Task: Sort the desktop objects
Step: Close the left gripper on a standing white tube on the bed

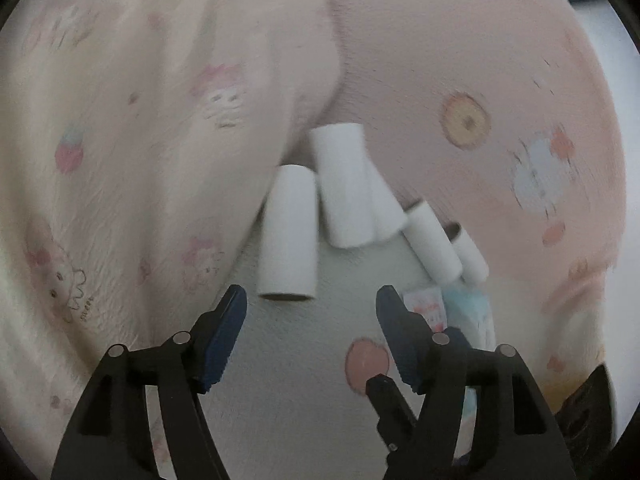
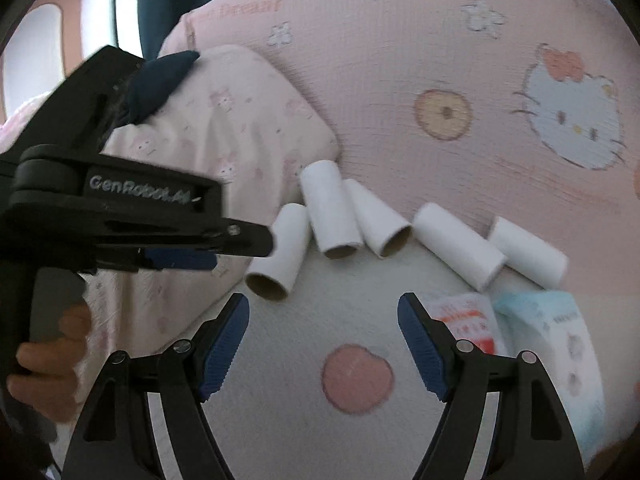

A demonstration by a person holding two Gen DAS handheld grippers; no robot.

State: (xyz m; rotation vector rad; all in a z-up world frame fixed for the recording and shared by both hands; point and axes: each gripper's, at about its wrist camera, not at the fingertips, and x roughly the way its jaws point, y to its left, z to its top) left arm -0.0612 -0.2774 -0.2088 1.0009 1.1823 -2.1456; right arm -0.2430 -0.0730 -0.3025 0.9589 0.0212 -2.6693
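Several white paper rolls lie in a row on a bed cover: the leftmost roll, two touching ones, and two more on the right. My left gripper is open and holds nothing, its tips just short of the leftmost roll's open end. My right gripper is open and bare too, hanging over white fabric in front of the row. Two small packets, one red and white and one light blue, lie by its right finger.
A pale printed pillow rises at the left, against the rolls. A pink cartoon-cat blanket bulges behind them. The white cover bears a pink apple print. A hand grips the left tool's handle.
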